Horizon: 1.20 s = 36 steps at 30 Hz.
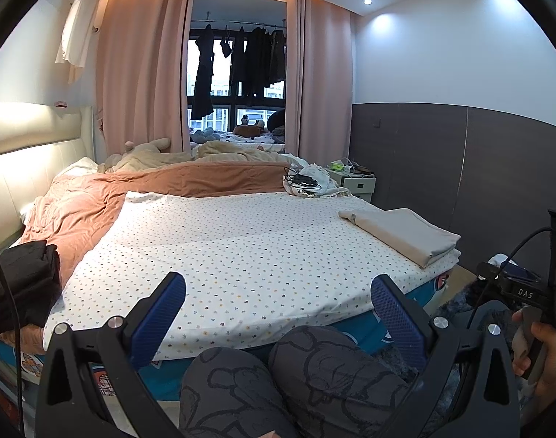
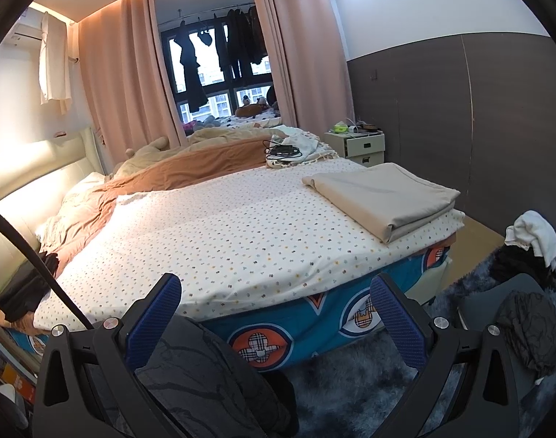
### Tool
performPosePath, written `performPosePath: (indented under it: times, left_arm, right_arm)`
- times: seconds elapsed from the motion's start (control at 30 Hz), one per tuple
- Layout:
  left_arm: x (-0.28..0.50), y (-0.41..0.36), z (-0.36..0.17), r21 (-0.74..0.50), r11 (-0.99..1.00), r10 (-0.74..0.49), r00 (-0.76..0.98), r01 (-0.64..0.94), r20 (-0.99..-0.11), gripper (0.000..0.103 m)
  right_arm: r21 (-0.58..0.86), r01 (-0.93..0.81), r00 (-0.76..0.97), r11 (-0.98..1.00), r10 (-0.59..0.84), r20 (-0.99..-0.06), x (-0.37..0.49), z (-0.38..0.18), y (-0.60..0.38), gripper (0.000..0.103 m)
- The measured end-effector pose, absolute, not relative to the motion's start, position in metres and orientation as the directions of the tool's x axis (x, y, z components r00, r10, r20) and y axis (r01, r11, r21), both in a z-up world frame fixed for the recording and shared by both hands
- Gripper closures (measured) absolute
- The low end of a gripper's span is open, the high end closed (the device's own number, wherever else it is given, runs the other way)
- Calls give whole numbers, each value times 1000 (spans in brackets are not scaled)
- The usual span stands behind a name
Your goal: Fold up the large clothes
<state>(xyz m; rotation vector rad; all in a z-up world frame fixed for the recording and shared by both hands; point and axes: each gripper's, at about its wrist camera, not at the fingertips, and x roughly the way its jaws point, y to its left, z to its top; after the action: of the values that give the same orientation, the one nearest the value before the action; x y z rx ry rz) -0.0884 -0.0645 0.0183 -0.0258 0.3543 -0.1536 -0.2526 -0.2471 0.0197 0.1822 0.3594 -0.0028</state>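
Left wrist view: left gripper [image 1: 278, 304] spread wide, nothing btwn the blue pads [image 1: 161, 319], hanging over patterned grey knees [image 1: 296, 379] at the near edge of the bed. Right wrist view: right gripper [image 2: 276, 306] likewise agape and empty, aimed at the bed's blue side panel [image 2: 314, 314] and shaggy rug [image 2: 351, 394].

Task items: folded beige cloth [image 2: 380, 197] resting on the dotted sheet [image 2: 223, 226] near the bed's right corner, close to the edge. Folded black stack [image 1: 19, 284] at the far left edge, on the rust blanket [image 1: 95, 204]. Loose white and dark clothes [image 2: 529, 244] heaped on the floor at right, prob. next to be folded. No garment spread out on the sheet.

Risks, judged only:
- Beige cloth close to the edge, so a sweeping arm or a big garment dragged across could knock it off or undo the fold.
- Tangle of black cables [image 2: 283, 151] on the crumpled white bundle at the far side could snag fabric if a large piece gets flung that far.
- Gripper cord [image 2: 33, 255] crossing the left of the right wrist view could catch on cloth or on the black stack.
- Floor pile partly under dark stuff; grabbing blind may lift two pieces at once.

Writing: "DAS" in pale letters on the other gripper's body [image 1: 525, 294], seen at right in the left wrist view. Check-pattern flower emblems on the blue panel, no legible words. Nothing else readable.
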Motion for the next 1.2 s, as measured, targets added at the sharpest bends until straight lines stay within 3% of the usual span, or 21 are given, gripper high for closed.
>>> performPosePath:
  times: [1.2]
  left_arm:
    - [-92,-62,16,-58,987,-164,920,153,-356,0]
  right_arm:
    - [183,47,937,982,20,-350,-260,21,-260,0]
